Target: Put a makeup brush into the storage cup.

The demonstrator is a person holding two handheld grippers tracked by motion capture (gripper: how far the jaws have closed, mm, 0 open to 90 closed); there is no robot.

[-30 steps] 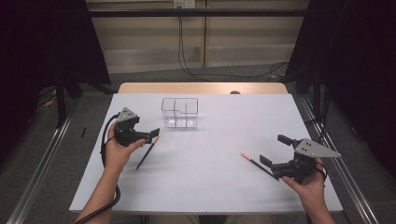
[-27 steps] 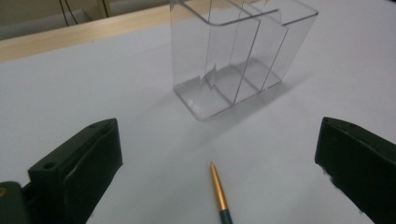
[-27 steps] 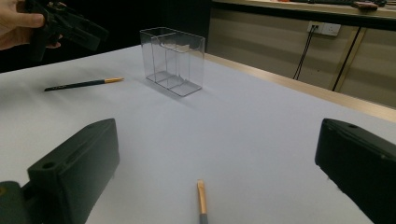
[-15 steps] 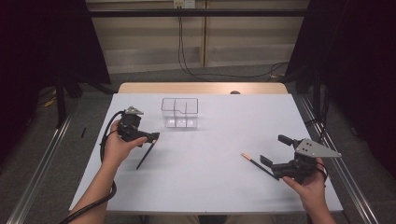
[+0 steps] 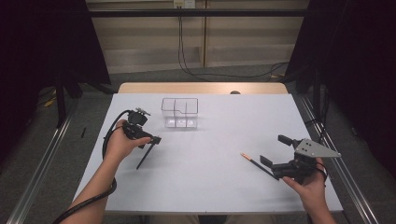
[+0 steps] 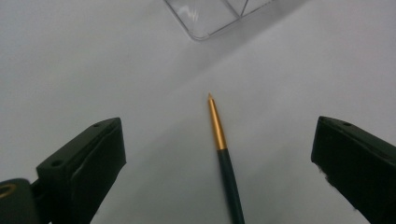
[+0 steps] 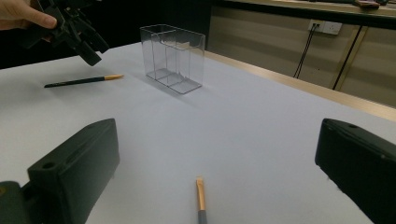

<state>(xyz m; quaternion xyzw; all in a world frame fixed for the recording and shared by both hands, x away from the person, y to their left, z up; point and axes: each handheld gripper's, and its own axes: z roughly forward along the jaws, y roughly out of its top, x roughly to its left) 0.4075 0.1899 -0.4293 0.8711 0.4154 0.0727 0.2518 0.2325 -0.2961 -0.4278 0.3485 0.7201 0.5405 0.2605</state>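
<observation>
Comparing frames: the left gripper (image 5: pixel 148 138) is seen to have crept toward the clear organiser (image 5: pixel 180 112) over the last second; the right gripper (image 5: pixel 276 154) has not shifted.
Meaning for task: judged as a lining-up step over the left brush, no grasp made yet; both brushes lie on the table, neither in the organiser.
Right gripper: held near the front-right of the organiser, well apart from it, jaws spread wide and empty, pointed at the organiser across the table.
Right brush (image 7: pixel 200 196): flat on the white table (image 5: pixel 219 140), copper ferrule toward the organiser, handle running back between the spread jaws, untouched.
Right hand (image 5: pixel 312 184): wrapped round the gripper body from below, forearm entering from the near edge.
Left gripper, own view: jaws wide apart, nothing between the pads but the brush lying under them.
Left brush (image 6: pixel 223 154): dark handle, gold ferrule, tip aimed at the organiser's near corner, apart from it.
Left hand (image 5: pixel 120 143): gripper tilted nose-down over the brush, wrist raised, hovering just front-left of the organiser.
Clear organiser: upright, divided compartments, seemingly empty, farthest from the person.
</observation>
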